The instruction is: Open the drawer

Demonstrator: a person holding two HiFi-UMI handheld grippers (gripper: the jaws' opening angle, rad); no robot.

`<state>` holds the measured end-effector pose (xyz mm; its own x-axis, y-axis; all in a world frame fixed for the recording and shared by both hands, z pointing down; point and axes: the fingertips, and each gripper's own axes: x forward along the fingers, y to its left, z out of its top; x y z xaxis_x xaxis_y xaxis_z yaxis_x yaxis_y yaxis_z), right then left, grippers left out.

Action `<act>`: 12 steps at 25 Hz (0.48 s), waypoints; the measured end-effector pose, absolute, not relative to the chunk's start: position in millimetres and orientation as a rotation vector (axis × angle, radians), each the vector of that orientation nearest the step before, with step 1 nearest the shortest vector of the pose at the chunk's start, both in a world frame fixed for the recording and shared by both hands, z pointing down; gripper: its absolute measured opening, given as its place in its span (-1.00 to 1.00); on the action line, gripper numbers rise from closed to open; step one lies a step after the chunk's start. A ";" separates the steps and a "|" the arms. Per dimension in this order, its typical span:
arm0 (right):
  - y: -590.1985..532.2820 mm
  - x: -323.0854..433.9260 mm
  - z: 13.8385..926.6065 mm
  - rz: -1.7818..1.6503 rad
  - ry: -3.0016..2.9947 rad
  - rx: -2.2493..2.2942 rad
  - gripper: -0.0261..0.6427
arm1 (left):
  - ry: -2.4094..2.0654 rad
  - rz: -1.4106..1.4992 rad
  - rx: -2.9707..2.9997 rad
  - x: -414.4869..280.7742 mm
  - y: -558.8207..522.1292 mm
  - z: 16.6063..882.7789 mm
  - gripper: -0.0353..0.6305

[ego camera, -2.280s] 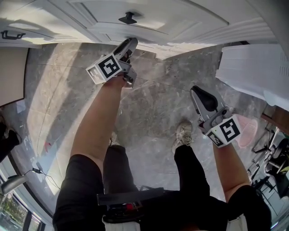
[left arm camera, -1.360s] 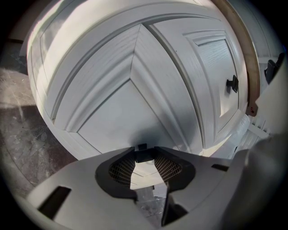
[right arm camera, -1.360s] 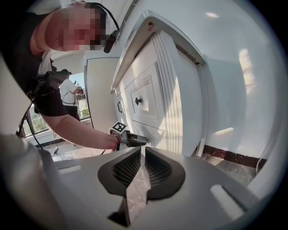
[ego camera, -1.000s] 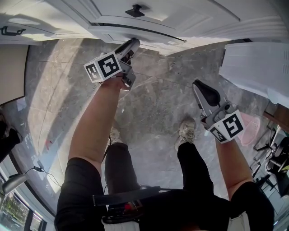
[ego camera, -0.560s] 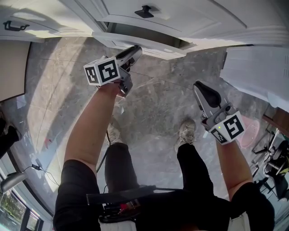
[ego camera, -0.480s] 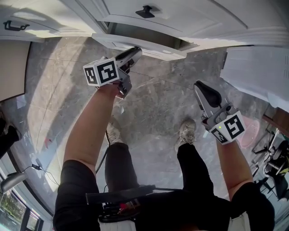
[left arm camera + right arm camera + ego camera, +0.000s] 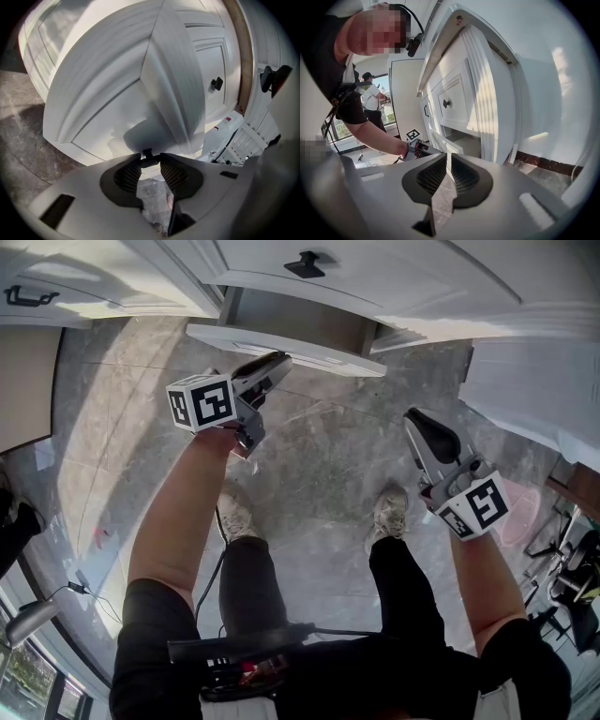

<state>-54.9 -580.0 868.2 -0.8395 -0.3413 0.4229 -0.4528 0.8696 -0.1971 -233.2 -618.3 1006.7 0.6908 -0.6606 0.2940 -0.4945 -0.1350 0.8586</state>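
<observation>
— Where is the drawer (image 7: 309, 354) to be found?
— At the far side, low in the white cabinet (image 7: 403, 277). It is seen drawn partly out over the grey floor (image 7: 328, 474).
— How is the left gripper (image 7: 269, 367) set?
— Its fingers (image 7: 127, 174) are being closed on the drawer's small dark handle (image 7: 149, 159), which is clasped between their tips.
— And the right gripper (image 7: 427, 432)?
— It is held nearer and to the right, well apart from the drawer. Its fingers (image 7: 431, 176) are clenched together, and nothing is held.
</observation>
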 end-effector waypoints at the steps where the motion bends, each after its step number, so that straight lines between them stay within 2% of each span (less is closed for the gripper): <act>1: -580.5 -54.9 868.0 0.410 -2.663 0.590 -0.92 | -0.921 -0.182 1.789 -234.1 -617.3 1007.0 -0.51; 12: -585.6 -52.0 866.6 0.397 -2.659 0.604 -0.92 | -0.903 -0.182 1.805 -233.6 -596.7 1005.1 -0.51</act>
<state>-52.0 -585.6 866.6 -0.8336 -0.3535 0.4245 -0.4621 0.8673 -0.1852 -233.6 -596.7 1005.1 0.7022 -0.6524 0.2851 -0.4912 -0.1541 0.8573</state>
